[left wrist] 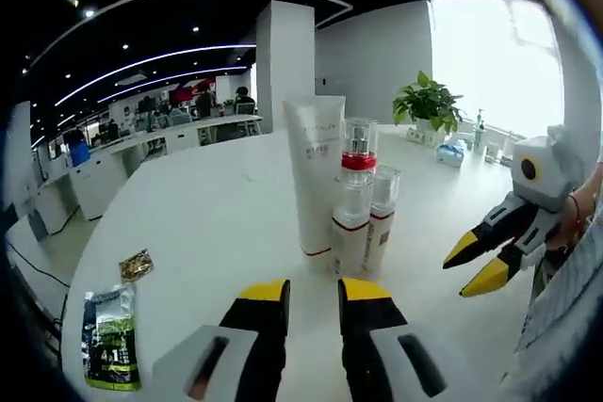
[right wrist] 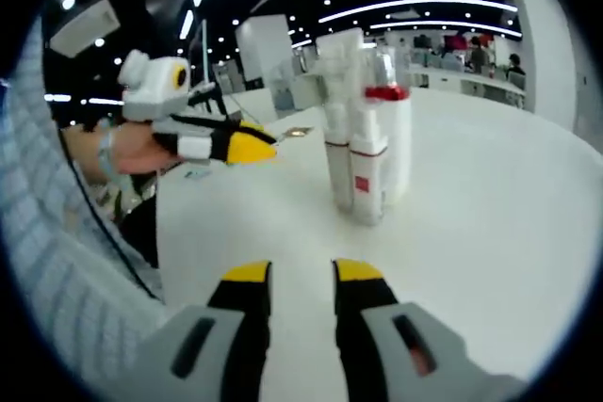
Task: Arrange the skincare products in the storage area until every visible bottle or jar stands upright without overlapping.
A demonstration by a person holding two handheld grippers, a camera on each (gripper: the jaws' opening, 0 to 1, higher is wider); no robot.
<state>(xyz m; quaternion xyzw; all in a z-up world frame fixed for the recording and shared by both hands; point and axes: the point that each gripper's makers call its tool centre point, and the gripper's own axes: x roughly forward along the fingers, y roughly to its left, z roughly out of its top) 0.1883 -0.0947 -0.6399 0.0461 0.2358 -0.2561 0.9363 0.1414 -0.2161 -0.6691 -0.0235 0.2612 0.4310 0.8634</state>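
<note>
My left gripper (left wrist: 313, 291) hovers low over the white table (left wrist: 207, 214), jaws slightly parted and empty. Just beyond, three bottles (left wrist: 363, 218) and a tall tube (left wrist: 315, 171) stand upright, touching in a cluster. My right gripper (right wrist: 299, 272), jaws parted a little, also holds nothing. Two packets (left wrist: 113, 336) lie at the table's edge.

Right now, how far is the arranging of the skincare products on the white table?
Done, it seems: the tall white tube, the clear bottle with a red band and the clear white-capped bottle stand upright in a tight cluster on the white table. In hand: nothing; the left gripper and right gripper are open. Left: perhaps spacing them; whether they touch is unclear.
</note>
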